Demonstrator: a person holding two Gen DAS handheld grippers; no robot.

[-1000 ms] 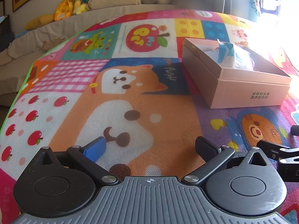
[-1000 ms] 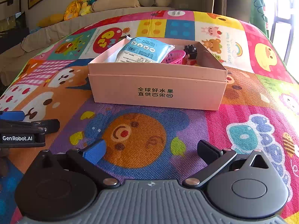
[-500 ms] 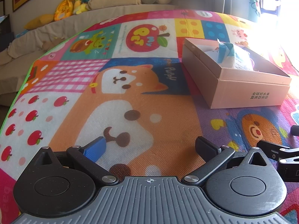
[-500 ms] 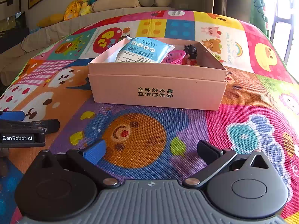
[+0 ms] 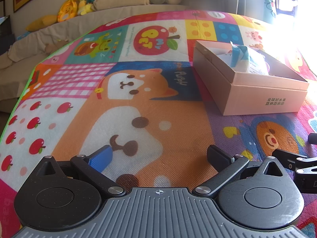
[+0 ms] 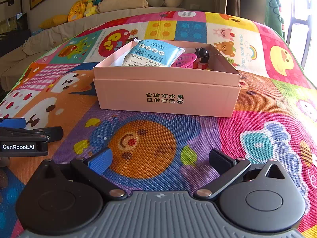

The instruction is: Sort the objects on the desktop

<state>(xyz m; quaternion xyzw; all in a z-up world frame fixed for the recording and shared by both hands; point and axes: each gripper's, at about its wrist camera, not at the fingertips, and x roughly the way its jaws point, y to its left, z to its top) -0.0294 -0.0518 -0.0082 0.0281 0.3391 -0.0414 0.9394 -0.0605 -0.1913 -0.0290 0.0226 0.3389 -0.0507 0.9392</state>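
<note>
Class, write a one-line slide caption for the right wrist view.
Open right gripper faces a pink box holding a blue packet, pink basket and doll.

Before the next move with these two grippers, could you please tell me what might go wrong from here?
1. The blue packet leans above the rim of the pink box, so a gripper reaching in could tip it out.
2. The pink basket and the small doll sit crowded together; grasping one may drag the other.
3. The left gripper and right gripper, both open, rest side by side, so moving together they might collide.
</note>
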